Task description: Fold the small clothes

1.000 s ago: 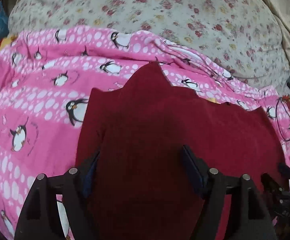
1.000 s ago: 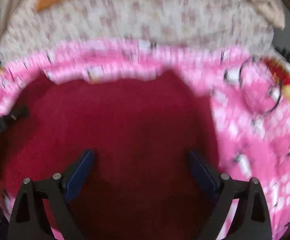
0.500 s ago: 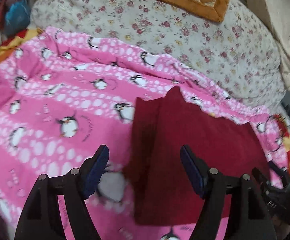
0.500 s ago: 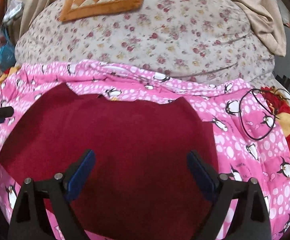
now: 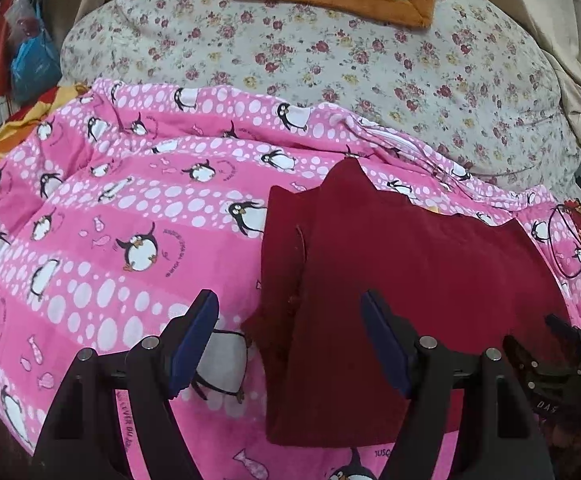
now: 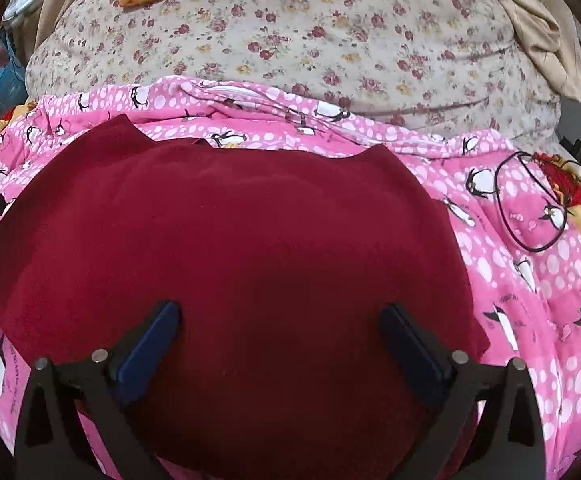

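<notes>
The dark red garment [image 5: 402,280] lies flat on the pink penguin blanket [image 5: 122,216]. The left gripper [image 5: 290,340] hovers over the garment's left edge, fingers spread wide and holding nothing — the right gripper [image 6: 280,344], equally wide apart, sits above the middle of the cloth [image 6: 226,248]. A floral quilt [image 6: 330,40] lies beyond
</notes>
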The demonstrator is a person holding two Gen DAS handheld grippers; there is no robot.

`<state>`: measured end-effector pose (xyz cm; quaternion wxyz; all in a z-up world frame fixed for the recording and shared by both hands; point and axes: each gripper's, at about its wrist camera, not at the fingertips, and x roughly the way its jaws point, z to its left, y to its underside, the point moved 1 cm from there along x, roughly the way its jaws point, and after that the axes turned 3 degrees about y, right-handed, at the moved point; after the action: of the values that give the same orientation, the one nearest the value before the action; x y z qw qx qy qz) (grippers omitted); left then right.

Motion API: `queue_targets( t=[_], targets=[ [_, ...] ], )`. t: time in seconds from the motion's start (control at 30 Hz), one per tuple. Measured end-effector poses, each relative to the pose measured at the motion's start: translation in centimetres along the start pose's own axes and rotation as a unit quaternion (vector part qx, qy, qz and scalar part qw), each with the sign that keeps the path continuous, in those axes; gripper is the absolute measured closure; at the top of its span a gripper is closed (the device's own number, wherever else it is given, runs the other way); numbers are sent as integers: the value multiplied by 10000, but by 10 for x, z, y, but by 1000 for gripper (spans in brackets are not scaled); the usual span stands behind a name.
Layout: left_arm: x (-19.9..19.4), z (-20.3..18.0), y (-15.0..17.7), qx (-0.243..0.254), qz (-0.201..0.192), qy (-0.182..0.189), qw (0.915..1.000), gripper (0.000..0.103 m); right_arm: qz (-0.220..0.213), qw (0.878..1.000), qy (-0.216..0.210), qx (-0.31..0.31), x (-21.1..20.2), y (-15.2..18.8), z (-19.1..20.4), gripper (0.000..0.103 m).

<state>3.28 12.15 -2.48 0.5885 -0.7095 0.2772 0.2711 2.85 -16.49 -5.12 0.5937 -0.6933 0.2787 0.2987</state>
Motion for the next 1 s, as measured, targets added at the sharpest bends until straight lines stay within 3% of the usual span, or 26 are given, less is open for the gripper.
queue_targets(
  t=[0.53,0.6,0.7,0.87,1.0],
  targets=[
    [-11,18,-1,-466,-28,182,9987,45,25,9999,-108,72,-5,-7,-2,1],
    [-15,25,-1,-622,-51,191,9979,45,-322,9975,-539,319,-19,-21,-5,8],
    [-17,34,-1,-781,-75,65,9969,45,-603,9960,-516,421,-23,-49,0,8],
    [-10,56,3,-1215,142,102,9924,45,14,9953,-966,19,24,-98,50,8],
    [-20,60,8,-1329,-37,245,9908,45,284,9922,-1205,-157,66,-127,100,8]
  ],
)
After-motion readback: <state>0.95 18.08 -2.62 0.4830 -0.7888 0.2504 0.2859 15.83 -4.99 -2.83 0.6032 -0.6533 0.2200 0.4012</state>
